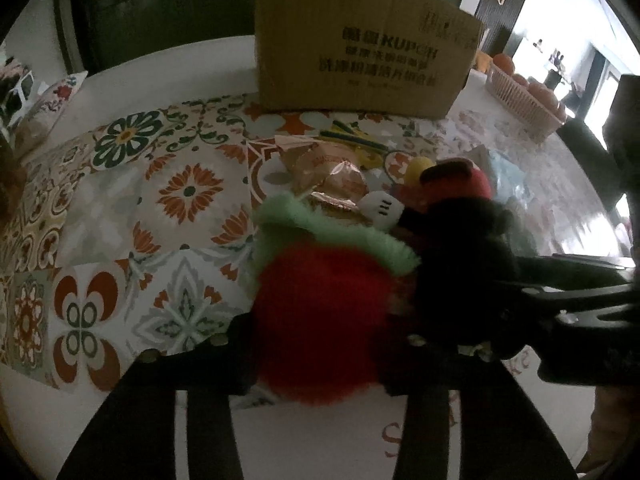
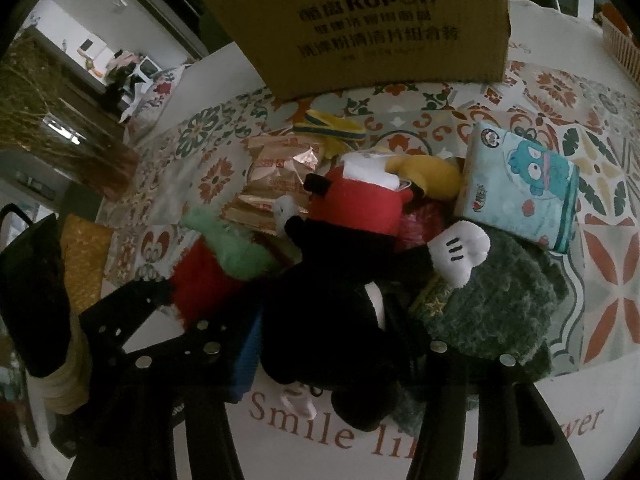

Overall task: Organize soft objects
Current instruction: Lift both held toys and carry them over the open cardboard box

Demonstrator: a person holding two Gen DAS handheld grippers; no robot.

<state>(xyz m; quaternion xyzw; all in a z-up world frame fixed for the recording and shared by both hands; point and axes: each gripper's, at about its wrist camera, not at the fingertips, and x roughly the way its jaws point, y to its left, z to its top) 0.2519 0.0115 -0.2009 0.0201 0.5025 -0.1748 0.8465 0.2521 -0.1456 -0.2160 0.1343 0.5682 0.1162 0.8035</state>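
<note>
A red plush fruit with a green leafy top (image 1: pixel 320 312) sits between the fingers of my left gripper (image 1: pixel 316 356), which close against its sides. It also shows in the right wrist view (image 2: pixel 208 276). A black mouse plush with red shorts and white gloves (image 2: pixel 332 308) lies between the fingers of my right gripper (image 2: pixel 332 352), which press on its body. It also shows in the left wrist view (image 1: pixel 460 256). A dark green knitted piece (image 2: pixel 492 312) lies right of it. An open cardboard box (image 1: pixel 360 56) stands behind the pile.
Snack packets (image 2: pixel 276 184), a yellow and green striped item (image 2: pixel 332 130) and a light blue tissue pack (image 2: pixel 520 184) lie on the patterned tablecloth (image 1: pixel 120 200). A pink basket of oranges (image 1: pixel 528 100) stands far right. A cushion (image 1: pixel 52 100) lies far left.
</note>
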